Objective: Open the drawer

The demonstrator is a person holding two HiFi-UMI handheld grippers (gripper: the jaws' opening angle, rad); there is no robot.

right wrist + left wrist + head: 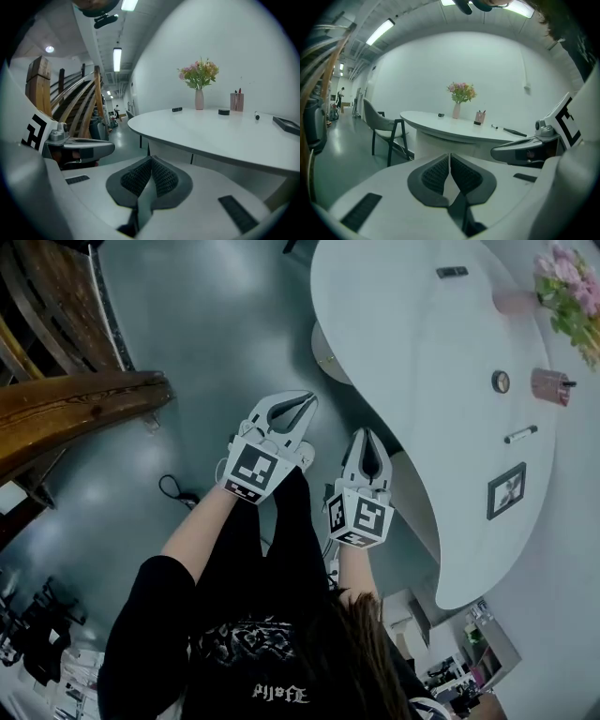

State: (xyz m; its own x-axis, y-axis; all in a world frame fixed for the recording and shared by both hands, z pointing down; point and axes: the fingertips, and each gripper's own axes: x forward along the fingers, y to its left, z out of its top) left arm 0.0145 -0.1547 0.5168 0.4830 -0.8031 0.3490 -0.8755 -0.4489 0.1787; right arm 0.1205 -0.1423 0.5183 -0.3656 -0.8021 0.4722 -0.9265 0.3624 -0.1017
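Note:
No drawer can be made out in any view. My left gripper (307, 401) is held over the grey floor, left of the white curved table (422, 352), with its jaws shut and nothing between them. My right gripper (365, 433) is beside it, closer to the table's edge, also shut and empty. The left gripper view shows the left gripper (450, 154) with its pads meeting, the table's white base (440, 140) beyond it, and the right gripper (525, 151) alongside. The right gripper (151, 160) points along the table's rim (187, 140).
On the table stand a vase of flowers (567, 282), a pen cup (550, 385), a marker (520, 435) and a picture frame (506, 490). A chair (384, 124) stands left of the table. A wooden staircase (66, 413) is at the left, with a cable (174, 489) on the floor.

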